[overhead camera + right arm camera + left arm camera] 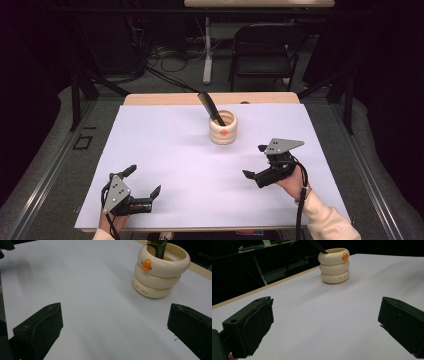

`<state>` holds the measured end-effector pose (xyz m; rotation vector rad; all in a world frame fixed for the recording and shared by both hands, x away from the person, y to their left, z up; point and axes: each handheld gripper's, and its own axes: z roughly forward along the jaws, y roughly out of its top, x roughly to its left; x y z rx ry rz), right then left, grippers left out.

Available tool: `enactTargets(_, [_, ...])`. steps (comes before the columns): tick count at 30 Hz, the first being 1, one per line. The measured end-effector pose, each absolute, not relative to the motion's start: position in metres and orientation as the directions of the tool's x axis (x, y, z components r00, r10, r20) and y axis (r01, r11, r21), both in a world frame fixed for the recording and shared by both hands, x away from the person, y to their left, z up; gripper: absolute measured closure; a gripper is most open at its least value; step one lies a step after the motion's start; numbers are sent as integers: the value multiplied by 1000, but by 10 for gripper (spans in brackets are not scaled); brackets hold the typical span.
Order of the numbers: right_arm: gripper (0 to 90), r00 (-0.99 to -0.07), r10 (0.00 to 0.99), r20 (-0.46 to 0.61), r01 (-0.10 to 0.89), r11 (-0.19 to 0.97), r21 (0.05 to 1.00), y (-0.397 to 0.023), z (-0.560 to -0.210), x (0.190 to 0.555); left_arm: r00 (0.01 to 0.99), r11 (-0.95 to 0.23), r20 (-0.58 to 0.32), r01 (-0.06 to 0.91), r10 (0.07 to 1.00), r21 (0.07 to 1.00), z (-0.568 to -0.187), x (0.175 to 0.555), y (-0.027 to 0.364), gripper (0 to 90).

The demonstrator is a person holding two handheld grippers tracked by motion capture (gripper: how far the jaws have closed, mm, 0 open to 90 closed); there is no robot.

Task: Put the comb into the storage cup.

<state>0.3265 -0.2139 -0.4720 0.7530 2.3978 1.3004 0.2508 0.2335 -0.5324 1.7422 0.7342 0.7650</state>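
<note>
We see a cream holder built as three stacked rounded rings, standing upright on the white sheet toward twelve o'clock, slightly right of the table's centre line. A small orange mark sits on its top ring, and faint lettering runs along its bottom ring. Inside it rests a black comb, handle down, leaning toward eleven o'clock with its toothed end projecting above the rim.
</note>
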Motion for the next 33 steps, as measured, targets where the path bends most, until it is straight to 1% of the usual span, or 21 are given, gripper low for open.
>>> enactTargets(15, [0, -808, 588, -18, 312, 453, 835, -226, -483, 303, 607, -265, 144, 114, 781, 957, -533, 251, 233, 1])
enactTargets(18, [0, -806, 591, -31, 308, 462, 832, -228, -486, 298, 607, -266, 144, 115, 782, 957, -533, 251, 233, 1])
enactTargets(33, [0, -791, 612, -24, 313, 437, 843, -237, -497, 286, 604, -264, 140, 120, 784, 957, -533, 252, 233, 1])
